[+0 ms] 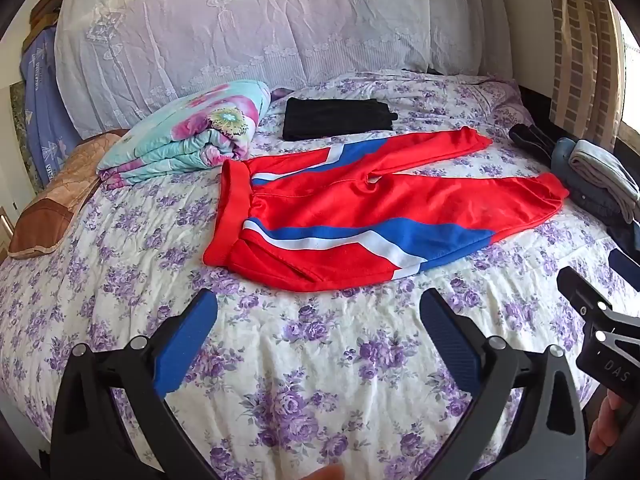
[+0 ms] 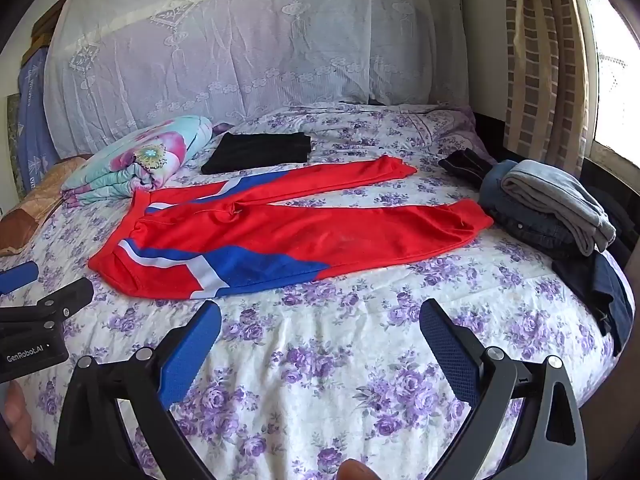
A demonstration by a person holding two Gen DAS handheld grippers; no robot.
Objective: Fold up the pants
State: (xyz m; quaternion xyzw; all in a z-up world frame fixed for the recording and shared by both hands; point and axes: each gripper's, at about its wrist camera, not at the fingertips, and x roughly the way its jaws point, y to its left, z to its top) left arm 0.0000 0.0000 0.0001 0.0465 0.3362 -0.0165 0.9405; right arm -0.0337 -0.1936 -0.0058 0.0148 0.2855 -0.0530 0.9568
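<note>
Red track pants point(image 1: 360, 208) point(image 2: 288, 232) with blue and white stripes lie spread flat on the floral bed sheet point(image 1: 304, 360) point(image 2: 320, 360), waistband to the left and both legs running right, slightly apart. My left gripper point(image 1: 318, 312) hovers open over bare sheet just in front of the pants' near edge, nothing between its blue pads. In the right wrist view my right gripper point(image 2: 320, 320) is likewise open and empty, short of the pants' near leg. Each gripper shows at the edge of the other's view.
A folded black garment point(image 1: 336, 118) point(image 2: 260, 152) lies beyond the pants. A rolled floral quilt point(image 1: 188, 136) point(image 2: 136, 164) sits at the left. A pile of folded jeans and grey clothes point(image 2: 552, 208) point(image 1: 592, 176) lies at the right edge. A lace curtain hangs behind the bed.
</note>
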